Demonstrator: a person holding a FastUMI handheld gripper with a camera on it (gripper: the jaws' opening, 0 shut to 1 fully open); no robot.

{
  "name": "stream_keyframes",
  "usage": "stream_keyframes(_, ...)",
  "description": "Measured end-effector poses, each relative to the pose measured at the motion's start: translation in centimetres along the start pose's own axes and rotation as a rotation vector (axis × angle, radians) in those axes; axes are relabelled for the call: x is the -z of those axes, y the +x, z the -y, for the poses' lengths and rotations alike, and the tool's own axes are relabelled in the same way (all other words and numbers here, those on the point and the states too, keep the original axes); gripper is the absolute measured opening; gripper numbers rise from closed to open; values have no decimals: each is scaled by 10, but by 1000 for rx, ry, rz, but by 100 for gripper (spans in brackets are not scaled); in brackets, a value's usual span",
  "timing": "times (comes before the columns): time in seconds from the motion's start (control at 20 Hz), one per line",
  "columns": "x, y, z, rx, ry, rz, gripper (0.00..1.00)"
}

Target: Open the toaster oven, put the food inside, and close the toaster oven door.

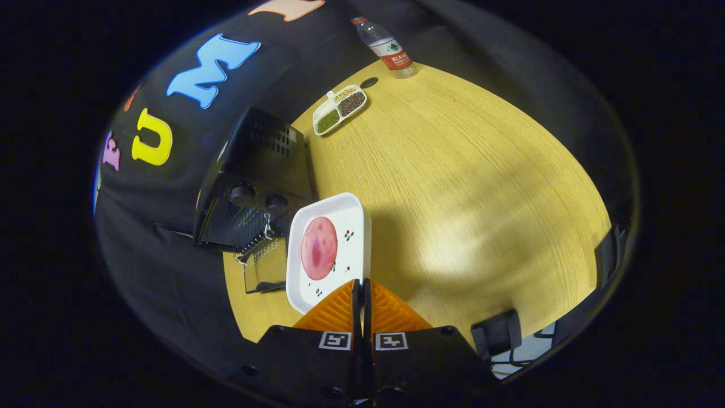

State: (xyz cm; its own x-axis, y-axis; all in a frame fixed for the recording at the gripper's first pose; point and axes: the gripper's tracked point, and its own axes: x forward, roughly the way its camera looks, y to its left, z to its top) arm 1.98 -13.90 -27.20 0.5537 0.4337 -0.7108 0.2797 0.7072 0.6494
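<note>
My gripper is shut on the near rim of a white square plate, with both fingers pressed close together on it. A round pink slice of food lies on the plate. The plate hangs tilted over the wooden table and casts a shadow to its right. Just left of the plate stands the black toaster oven, with two knobs on its front. Its glass door is folded down open beside the plate, and a wire rack edge shows at the opening.
A white divided dish of beans and grains sits far across the table, with a small dark disc beside it. A water bottle stands at the far edge. Black clamps grip the near table edge on the right.
</note>
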Motion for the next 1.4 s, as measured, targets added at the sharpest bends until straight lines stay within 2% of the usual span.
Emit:
stream_keyframes(0.4,55,-35,-52,-96,122,60,2)
stream_keyframes(0.7,89,-47,-100,-140,138,93,2)
stream_keyframes(0.9,94,-45,-139,-155,130,99,2)
stream_keyframes(1.1,87,-34,-175,-172,91,107,2)
stream_keyframes(1.4,79,17,-205,-166,73,66,2)
